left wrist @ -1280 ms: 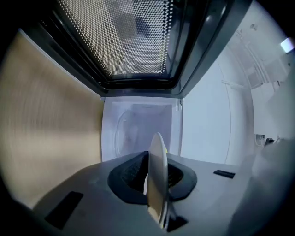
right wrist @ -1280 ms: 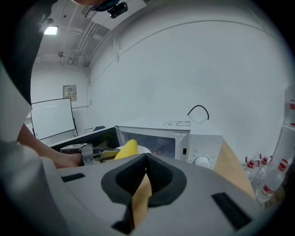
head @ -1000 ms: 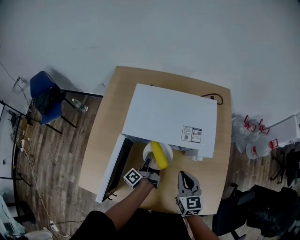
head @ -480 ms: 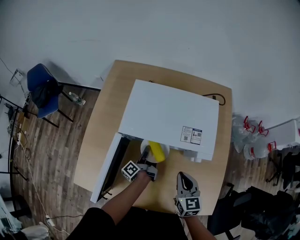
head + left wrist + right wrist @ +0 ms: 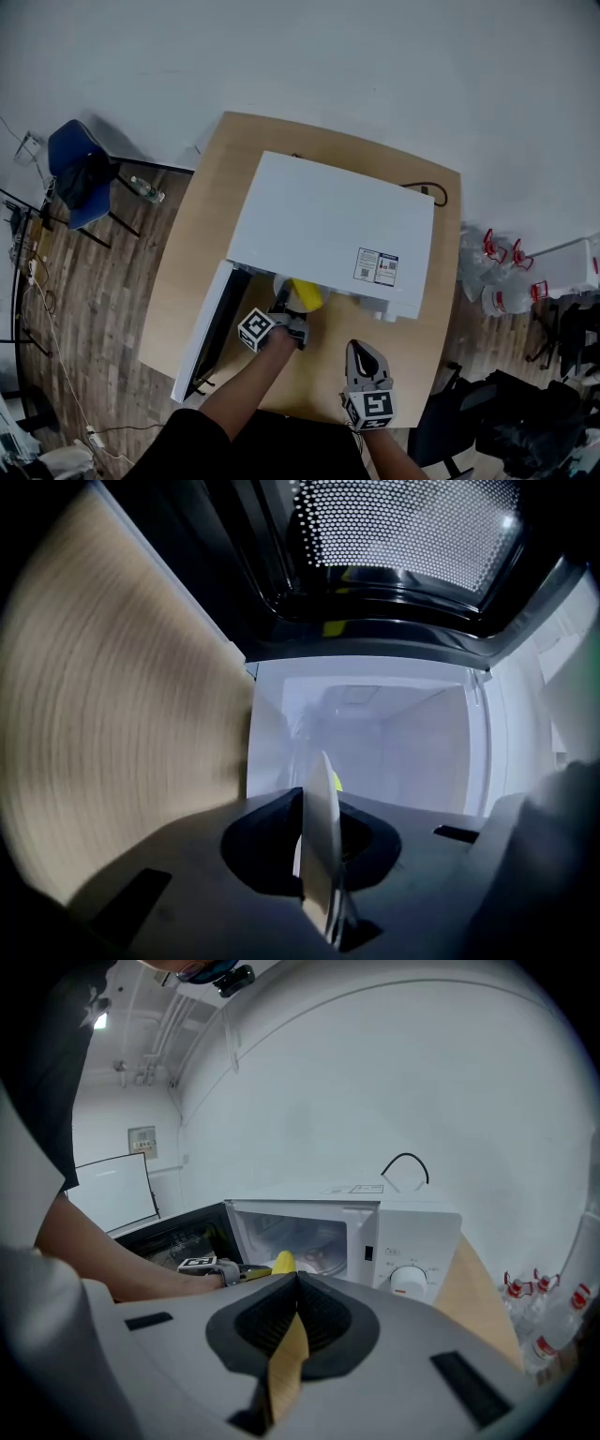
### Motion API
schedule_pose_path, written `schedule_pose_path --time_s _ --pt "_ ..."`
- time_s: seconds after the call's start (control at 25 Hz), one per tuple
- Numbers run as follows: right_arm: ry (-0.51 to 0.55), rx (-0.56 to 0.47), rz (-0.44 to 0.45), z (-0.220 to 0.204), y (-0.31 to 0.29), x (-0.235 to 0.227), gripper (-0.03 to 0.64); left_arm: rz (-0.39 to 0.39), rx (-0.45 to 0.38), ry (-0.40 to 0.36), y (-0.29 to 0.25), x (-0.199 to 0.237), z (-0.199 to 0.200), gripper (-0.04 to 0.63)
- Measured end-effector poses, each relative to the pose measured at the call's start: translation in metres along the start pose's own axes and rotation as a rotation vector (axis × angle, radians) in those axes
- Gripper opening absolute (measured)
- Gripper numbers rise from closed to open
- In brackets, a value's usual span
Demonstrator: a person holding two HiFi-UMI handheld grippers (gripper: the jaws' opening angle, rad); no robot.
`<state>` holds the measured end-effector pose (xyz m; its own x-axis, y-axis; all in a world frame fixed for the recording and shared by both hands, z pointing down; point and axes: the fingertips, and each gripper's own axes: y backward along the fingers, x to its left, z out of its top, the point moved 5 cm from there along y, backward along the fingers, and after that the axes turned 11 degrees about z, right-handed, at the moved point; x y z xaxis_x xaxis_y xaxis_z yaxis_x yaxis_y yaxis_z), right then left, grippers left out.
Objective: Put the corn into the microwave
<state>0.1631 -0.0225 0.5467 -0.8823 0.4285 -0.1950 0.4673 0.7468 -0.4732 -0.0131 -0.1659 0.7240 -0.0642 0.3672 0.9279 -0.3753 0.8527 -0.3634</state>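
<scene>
Two grippers up. Left gripper is clamped on the rim of a white plate. Corn lies on the plate at the mouth of the microwave, partly under its top edge. Door hangs open at left. Right gripper is closed on nothing, over the table out front. Sticker on the microwave top, print too small to read.
</scene>
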Motion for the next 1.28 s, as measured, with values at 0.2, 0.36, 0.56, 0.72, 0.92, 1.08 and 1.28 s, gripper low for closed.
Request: schedule_pose_path --time_s 0.2,0.36,0.56,0.72,0.92,1.08,1.28 --pt "-0.001 0.008 0.009 -0.003 0.001 0.0 0.06 -0.017 -0.016 -0.029 -0.006 -0.002 0.003 0.029" --pt "-0.003 0.028 0.004 -0.011 0.004 -0.005 0.06 0.012 -0.041 -0.006 -0.013 0.002 0.0 0.028" --pt "-0.023 0.042 0.006 -0.018 0.005 -0.007 0.06 0.021 -0.056 0.001 -0.017 0.004 -0.002 0.029" --pt "-0.032 0.042 0.006 -0.021 0.006 -0.006 0.06 0.048 -0.073 -0.038 -0.019 0.001 -0.004 0.029" --pt "-0.03 0.021 -0.003 -0.015 0.007 -0.003 0.06 -0.012 -0.086 -0.001 -0.015 -0.002 -0.003 0.073" --pt "-0.029 0.014 -0.002 -0.016 0.008 -0.001 0.06 -0.024 -0.094 -0.008 -0.012 -0.004 -0.001 0.114" --pt "-0.037 0.011 0.002 -0.019 0.009 0.005 0.06 -0.01 -0.086 0.035 -0.011 -0.001 -0.002 0.12"
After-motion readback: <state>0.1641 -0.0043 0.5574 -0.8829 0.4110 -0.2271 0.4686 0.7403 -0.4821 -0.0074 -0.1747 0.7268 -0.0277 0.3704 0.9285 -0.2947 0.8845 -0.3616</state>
